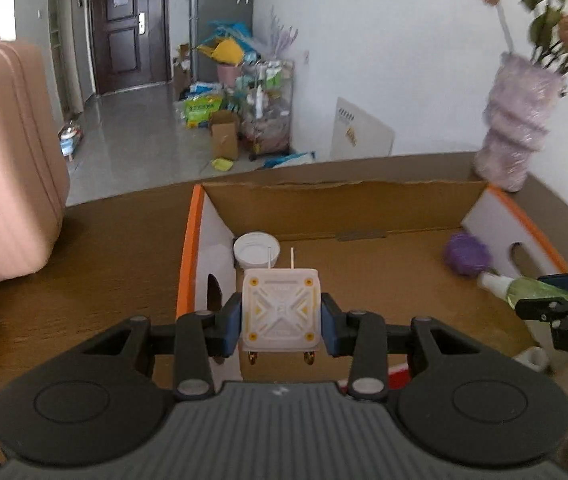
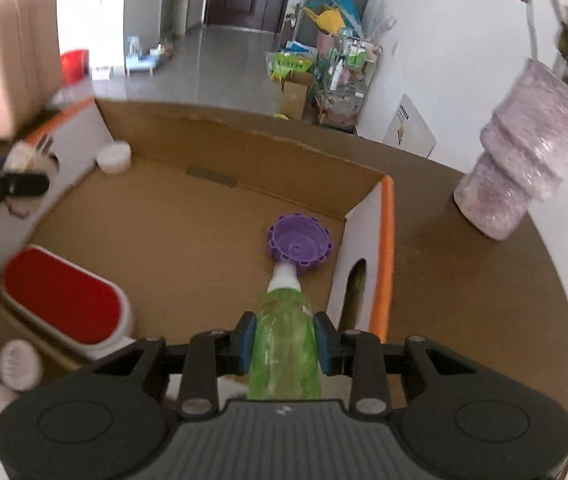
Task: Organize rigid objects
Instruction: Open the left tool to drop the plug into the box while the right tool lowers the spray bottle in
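Cardboard box (image 2: pixel 188 128) lies below both loads: left gripper (image 1: pixel 280 312) pinches a white cube-shaped plug (image 1: pixel 280 312) over its left end, right gripper (image 2: pixel 285 346) pinches a green bottle (image 2: pixel 285 344), long axis pointing away toward the purple cap (image 2: pixel 299 242).

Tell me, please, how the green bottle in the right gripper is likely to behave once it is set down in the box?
The green bottle looks round and smooth, so laid on its side it would probably roll across the cardboard box. Stood upright, its slim, tall shape may tip easily. It seems rigid between the right gripper pads, without visible denting.
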A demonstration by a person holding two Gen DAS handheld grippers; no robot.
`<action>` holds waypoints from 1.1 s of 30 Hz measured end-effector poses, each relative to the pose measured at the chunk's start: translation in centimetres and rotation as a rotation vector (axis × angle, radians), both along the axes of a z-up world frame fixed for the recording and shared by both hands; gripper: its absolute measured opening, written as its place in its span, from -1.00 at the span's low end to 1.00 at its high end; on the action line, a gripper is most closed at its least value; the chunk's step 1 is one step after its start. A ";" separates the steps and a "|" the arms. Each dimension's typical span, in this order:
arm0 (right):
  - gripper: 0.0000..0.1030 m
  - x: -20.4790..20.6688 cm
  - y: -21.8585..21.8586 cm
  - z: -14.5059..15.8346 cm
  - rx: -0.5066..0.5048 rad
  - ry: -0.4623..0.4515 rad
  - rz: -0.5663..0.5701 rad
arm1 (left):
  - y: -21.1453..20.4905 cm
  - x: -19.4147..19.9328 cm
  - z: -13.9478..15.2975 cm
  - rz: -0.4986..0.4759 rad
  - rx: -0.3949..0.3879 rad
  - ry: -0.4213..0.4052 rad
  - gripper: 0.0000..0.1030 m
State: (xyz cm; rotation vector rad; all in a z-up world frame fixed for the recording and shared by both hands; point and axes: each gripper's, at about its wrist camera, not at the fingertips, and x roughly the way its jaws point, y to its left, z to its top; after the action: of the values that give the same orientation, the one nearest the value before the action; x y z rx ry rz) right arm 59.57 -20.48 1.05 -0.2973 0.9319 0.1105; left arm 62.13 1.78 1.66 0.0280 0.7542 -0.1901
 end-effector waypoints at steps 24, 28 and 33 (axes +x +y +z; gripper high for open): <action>-0.08 -6.5 -2.9 8.3 0.050 -0.243 -0.019 | 1.9 -9.2 8.8 0.067 -0.030 -0.189 0.14; 0.10 -11.9 -3.7 10.6 0.149 -0.324 -0.001 | 1.8 -15.0 10.2 0.071 -0.055 -0.270 0.32; 0.29 -19.5 -4.2 11.8 0.274 -0.421 -0.003 | 1.8 -23.4 10.6 0.054 -0.076 -0.346 0.47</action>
State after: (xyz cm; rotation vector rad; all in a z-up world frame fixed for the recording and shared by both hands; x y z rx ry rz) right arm 40.10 -24.65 12.85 -0.0585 0.4909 0.1636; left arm 38.75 3.61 12.31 -0.0313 0.4016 -0.1569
